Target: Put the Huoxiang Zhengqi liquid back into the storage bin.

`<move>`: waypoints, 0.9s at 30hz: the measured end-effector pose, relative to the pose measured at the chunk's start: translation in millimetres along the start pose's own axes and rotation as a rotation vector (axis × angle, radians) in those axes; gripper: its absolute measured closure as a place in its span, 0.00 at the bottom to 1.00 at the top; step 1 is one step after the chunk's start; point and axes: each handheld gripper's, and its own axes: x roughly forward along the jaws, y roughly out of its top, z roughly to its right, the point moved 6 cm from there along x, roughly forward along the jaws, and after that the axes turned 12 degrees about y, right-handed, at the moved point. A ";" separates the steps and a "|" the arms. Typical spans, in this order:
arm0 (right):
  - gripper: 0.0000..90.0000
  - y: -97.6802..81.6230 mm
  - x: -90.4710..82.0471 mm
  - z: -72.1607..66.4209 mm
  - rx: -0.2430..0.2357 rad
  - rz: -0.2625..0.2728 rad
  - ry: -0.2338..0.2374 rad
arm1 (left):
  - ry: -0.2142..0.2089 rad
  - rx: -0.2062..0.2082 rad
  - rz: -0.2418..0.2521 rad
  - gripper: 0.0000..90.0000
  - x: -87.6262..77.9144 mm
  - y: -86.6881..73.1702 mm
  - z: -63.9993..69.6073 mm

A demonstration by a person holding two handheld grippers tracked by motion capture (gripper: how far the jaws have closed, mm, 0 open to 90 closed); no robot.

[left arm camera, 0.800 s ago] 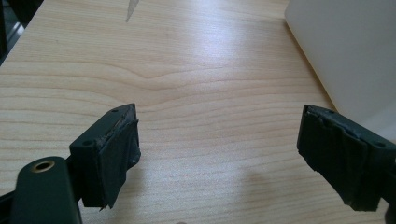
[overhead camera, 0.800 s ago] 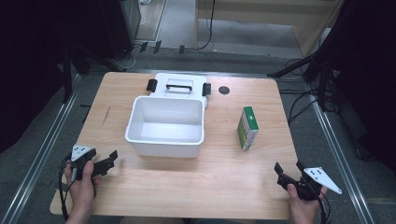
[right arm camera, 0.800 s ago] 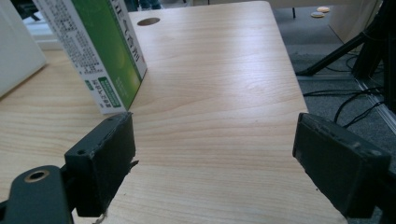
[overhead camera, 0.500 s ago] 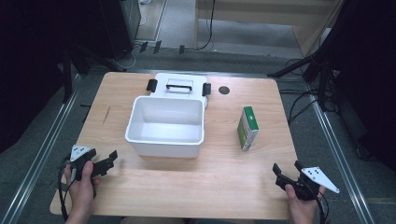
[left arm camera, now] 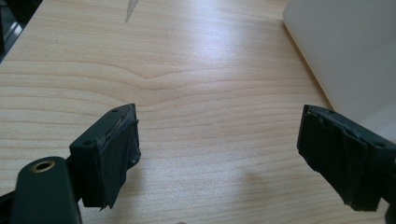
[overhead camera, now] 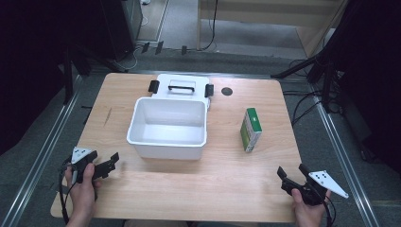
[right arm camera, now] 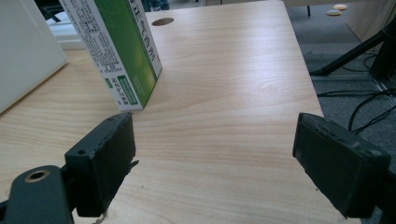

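Observation:
An open white bin [overhead camera: 168,142] stands in the middle of the wooden table [overhead camera: 227,189], and its lid [overhead camera: 182,87] with a black handle lies just behind it. To the right of the bin stands a green and white carton [overhead camera: 250,129]. My left gripper [overhead camera: 112,163] rests near the front left edge, open and holding nothing. In the left gripper view its jaws [left arm camera: 219,140] gape over bare wood, with the bin wall [left arm camera: 345,51] at upper right. My right gripper [overhead camera: 291,169] sits at the front right, open too. The right gripper view has it [right arm camera: 215,149] facing the carton [right arm camera: 116,46], well short of it.
A round hole [overhead camera: 227,91] is cut in the table behind the carton. Metal rails run along both sides of the table, and cables and stand legs lie on the floor to the right. Bare wood stretches across the front between the two hands.

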 end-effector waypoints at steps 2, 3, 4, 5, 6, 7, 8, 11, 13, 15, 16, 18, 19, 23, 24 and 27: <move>0.15 -0.6 -0.9 -2.8 -0.009 -0.022 0.008 | -0.001 -0.002 0.002 0.15 -0.1 0.0 0.1; 0.15 0.2 -1.4 -4.8 -0.026 -0.027 0.014 | -0.002 -0.001 0.002 0.15 -0.1 0.0 0.1; 0.16 1.6 -2.0 -7.0 -0.041 -0.030 0.011 | -0.002 -0.001 0.002 0.15 -0.1 0.0 0.1; 0.16 1.6 -2.0 -7.0 -0.041 -0.030 0.011 | -0.002 -0.001 0.002 0.15 -0.2 -0.1 0.1; 0.16 7.2 -3.7 -11.7 -0.057 -0.024 0.000 | -0.001 0.003 0.002 0.15 -0.5 -0.2 0.3; 0.16 7.2 -3.7 -11.7 -0.057 -0.024 0.000 | -0.001 0.003 0.002 0.15 -0.5 -0.2 0.3; 0.17 13.0 -4.3 -16.5 -0.077 -0.020 -0.002 | 0.000 0.004 0.006 0.15 -0.6 -0.2 0.5; 0.18 17.1 -3.0 -21.0 -0.105 -0.037 -0.005 | -0.001 0.003 0.005 0.15 -0.8 -0.2 0.4; 0.17 20.1 -0.3 -25.7 -0.121 -0.070 -0.002 | -0.002 0.000 0.006 0.15 -0.6 -0.1 0.5; 0.17 21.7 3.2 -30.6 -0.128 -0.122 0.004 | -0.001 0.001 0.006 0.15 -0.5 -0.1 0.5; 0.18 24.4 5.3 -34.7 -0.141 -0.144 0.003 | -0.002 0.002 0.004 0.15 -0.5 -0.2 0.6; 0.19 26.9 7.0 -37.1 -0.136 -0.172 0.009 | -0.002 0.001 0.005 0.15 -0.5 -0.1 0.6; 0.19 29.1 8.1 -37.8 -0.140 -0.184 0.009 | -0.002 0.001 0.005 0.15 -0.5 -0.1 0.6; 0.19 37.3 12.9 -43.5 -0.150 -0.254 0.030 | 0.002 0.006 0.006 0.15 -0.2 -0.1 1.0; 0.19 38.6 14.7 -45.0 -0.154 -0.282 0.033 | 0.002 0.005 0.006 0.15 -0.2 -0.1 1.0; 0.18 41.0 20.8 -48.9 -0.169 -0.377 0.028 | 0.003 0.006 0.005 0.15 -0.3 -0.2 0.9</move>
